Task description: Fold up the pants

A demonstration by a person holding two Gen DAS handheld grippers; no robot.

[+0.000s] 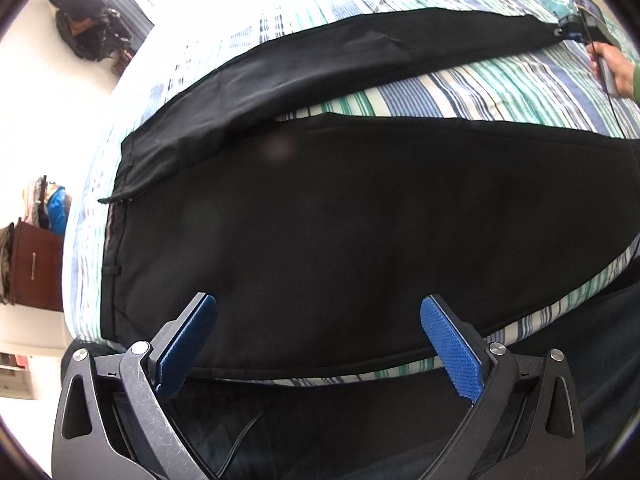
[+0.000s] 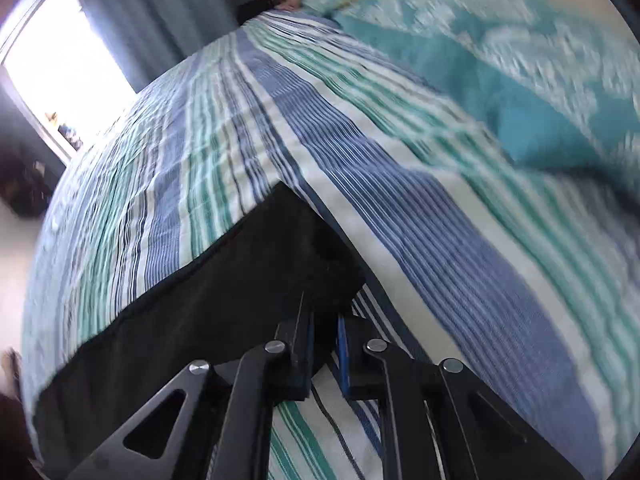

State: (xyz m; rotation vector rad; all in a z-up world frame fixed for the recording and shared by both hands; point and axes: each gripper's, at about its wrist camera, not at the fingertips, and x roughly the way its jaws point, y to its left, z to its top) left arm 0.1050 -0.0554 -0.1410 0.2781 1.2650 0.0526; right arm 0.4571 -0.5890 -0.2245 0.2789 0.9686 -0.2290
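Pants (image 1: 320, 216), black, lie spread across the striped bedsheet (image 1: 500, 84), filling the middle of the left wrist view, one leg stretching to the upper right where the right gripper (image 2: 326, 328) pinches its cuff. The left gripper (image 1: 318, 320) hangs with jaws wide apart over the near leg; it would do well to clamp that leg's edge squarely so both ends lift together without wrinkling. No brand, label or writing is readable.

My black pants (image 1: 320, 220) lie flat on the striped bedspread (image 1: 500, 84), legs spread apart: the near leg sprawls just beyond my left tongs (image 1: 318, 344), the far hem (slightly bunched) pinched in my right tongs (image 2: 325, 340).
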